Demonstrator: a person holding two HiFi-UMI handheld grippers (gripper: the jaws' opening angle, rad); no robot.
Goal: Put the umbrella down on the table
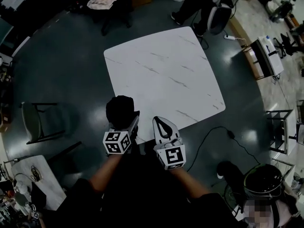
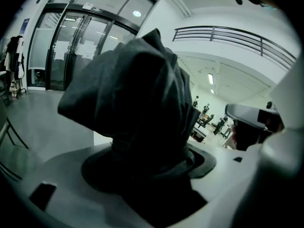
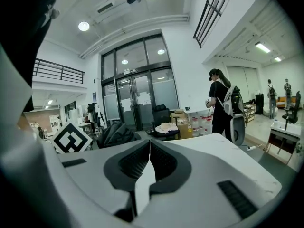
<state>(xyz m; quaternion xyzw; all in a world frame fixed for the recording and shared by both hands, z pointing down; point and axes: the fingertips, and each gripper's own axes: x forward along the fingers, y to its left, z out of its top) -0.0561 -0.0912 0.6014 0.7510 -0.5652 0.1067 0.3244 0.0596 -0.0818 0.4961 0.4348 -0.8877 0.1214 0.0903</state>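
The umbrella [image 1: 120,110] is a folded black bundle held up over the near-left corner of the white marble table [image 1: 161,70]. My left gripper [image 1: 131,125] is shut on it. In the left gripper view its dark fabric [image 2: 137,103] fills the middle and rises out of the left gripper [image 2: 147,175]. My right gripper [image 1: 159,123] hovers beside it over the table's near edge, shut with nothing in it. In the right gripper view the right gripper [image 3: 148,152] has its jaws pressed together, and the umbrella [image 3: 116,134] shows to the left beyond them.
A dark chair [image 1: 40,122] stands left of the table, and a small cluttered table [image 1: 33,177] sits at the lower left. A person [image 1: 202,4] stands beyond the far edge. A cable [image 1: 213,132] runs across the floor on the right, near a black bin [image 1: 263,179].
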